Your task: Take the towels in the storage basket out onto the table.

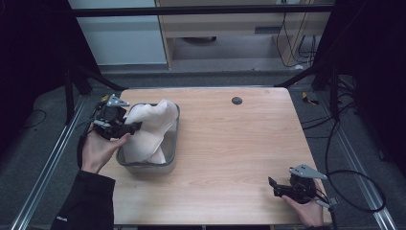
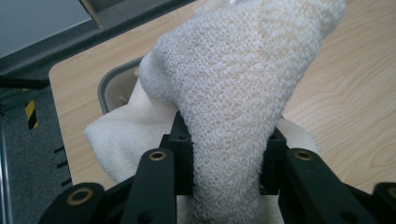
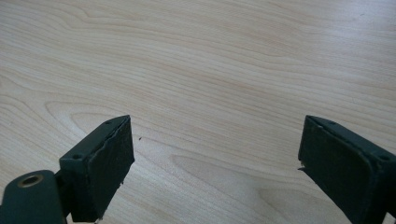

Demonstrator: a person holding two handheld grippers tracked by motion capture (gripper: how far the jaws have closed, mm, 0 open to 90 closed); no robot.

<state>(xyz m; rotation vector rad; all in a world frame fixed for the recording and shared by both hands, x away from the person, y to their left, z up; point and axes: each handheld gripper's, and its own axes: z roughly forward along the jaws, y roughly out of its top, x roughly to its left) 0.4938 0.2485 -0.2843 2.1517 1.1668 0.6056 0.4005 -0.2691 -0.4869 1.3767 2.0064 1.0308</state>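
The left tool (image 1: 128, 128) has its 2 jaws clamped on a fold of the white towel (image 1: 149, 129), which bulges up between them in the left gripper view. The rest of the towel sits in the grey tub (image 1: 175, 139) at the left of the wooden surface (image 1: 230, 143); how much still touches the tub's bottom is hard to tell. The right tool (image 1: 274, 187) rests near the front right corner, jaws wide apart with nothing between them.

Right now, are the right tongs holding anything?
No, the right tongs stand wide open over bare table, with nothing between them.
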